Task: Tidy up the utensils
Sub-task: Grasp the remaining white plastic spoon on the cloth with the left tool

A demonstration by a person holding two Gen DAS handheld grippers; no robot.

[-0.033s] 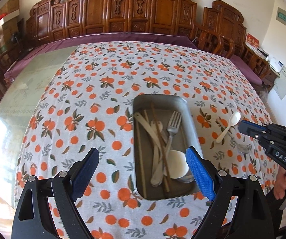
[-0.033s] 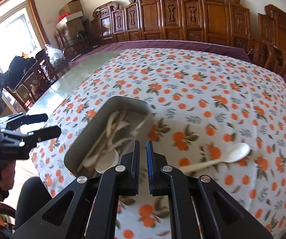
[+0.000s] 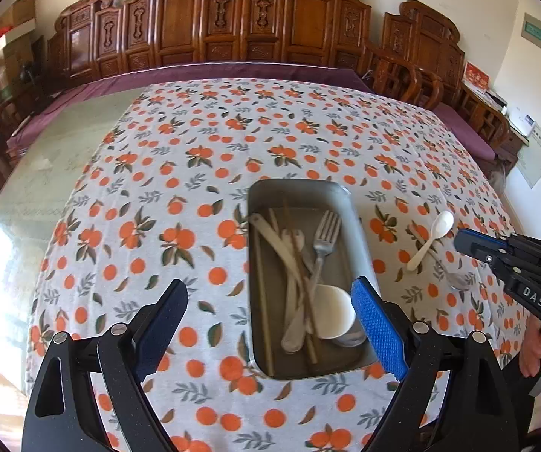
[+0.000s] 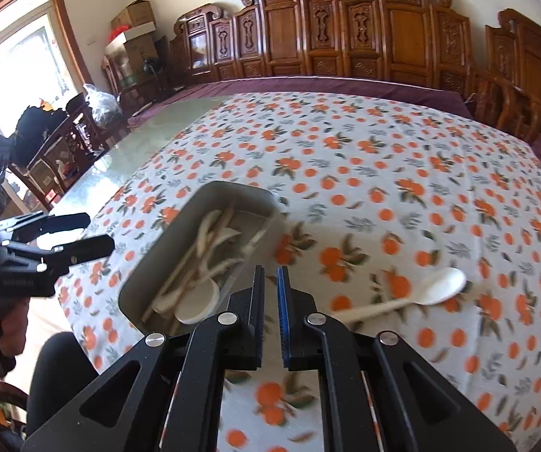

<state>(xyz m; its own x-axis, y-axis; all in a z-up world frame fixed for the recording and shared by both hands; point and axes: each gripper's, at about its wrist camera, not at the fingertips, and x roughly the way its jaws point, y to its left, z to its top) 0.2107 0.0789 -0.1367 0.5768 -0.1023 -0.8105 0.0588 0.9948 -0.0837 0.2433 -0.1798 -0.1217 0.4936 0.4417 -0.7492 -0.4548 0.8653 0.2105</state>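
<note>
A grey metal tray (image 3: 355,226) sits on the orange-print tablecloth and holds a metal fork (image 3: 323,241), chopsticks, white spoons and a small white dish (image 3: 332,316). My left gripper (image 3: 270,327) is open and empty, its jaws astride the tray's near left part. A white plastic spoon (image 3: 430,239) lies on the cloth right of the tray, with a metal spoon (image 3: 455,280) beside it. My right gripper (image 4: 269,275) is shut and empty, just above the cloth between the tray (image 4: 153,263) and the white spoon (image 4: 421,295).
Carved wooden chairs (image 3: 255,26) line the far side of the table. Bare glass tabletop (image 3: 44,173) lies left of the cloth. Boxes and bags stand by the window at the left (image 4: 131,34).
Both views have shifted slightly; the right gripper's view is blurred from motion. Nothing was taken or released.
</note>
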